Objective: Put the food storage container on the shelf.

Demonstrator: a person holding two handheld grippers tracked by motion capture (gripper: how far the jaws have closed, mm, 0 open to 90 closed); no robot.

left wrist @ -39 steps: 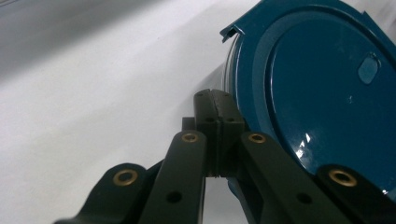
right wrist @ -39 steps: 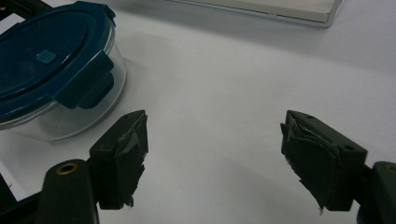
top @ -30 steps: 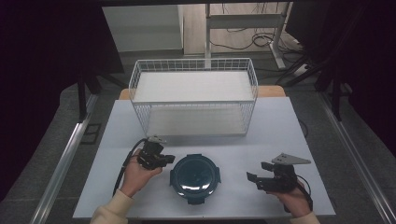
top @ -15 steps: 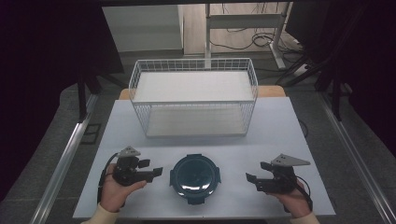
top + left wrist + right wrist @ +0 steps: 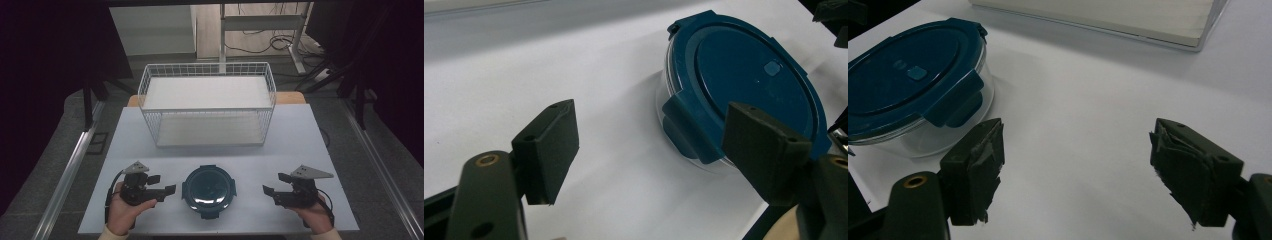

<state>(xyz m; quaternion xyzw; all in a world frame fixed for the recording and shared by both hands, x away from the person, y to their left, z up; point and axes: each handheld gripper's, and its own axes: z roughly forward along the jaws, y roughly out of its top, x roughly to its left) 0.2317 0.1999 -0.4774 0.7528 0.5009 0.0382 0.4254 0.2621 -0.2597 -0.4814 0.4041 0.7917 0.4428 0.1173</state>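
A round clear container with a dark blue clip-on lid (image 5: 208, 190) stands on the white table (image 5: 300, 135) near its front edge. My left gripper (image 5: 162, 183) lies just left of it, pointing at its side, a small gap away. Its jaws have just been opening and stand wide with nothing between them. In the left gripper view the left gripper (image 5: 651, 130) faces the container (image 5: 744, 85) and one of its side latches. My right gripper (image 5: 274, 183) rests to the container's right, open and empty. In the right gripper view the right gripper (image 5: 1078, 145) frames bare table, with the container (image 5: 903, 75) off to the left.
A white wire basket (image 5: 207, 127) with a pale board inside stands across the middle of the table behind the container. Dark floor and metal rails flank the table on both sides.
My left gripper has pulled away from the container's left side, moving left and toward the front edge, and its jaws went from shut to wide open. The right hand stayed put.
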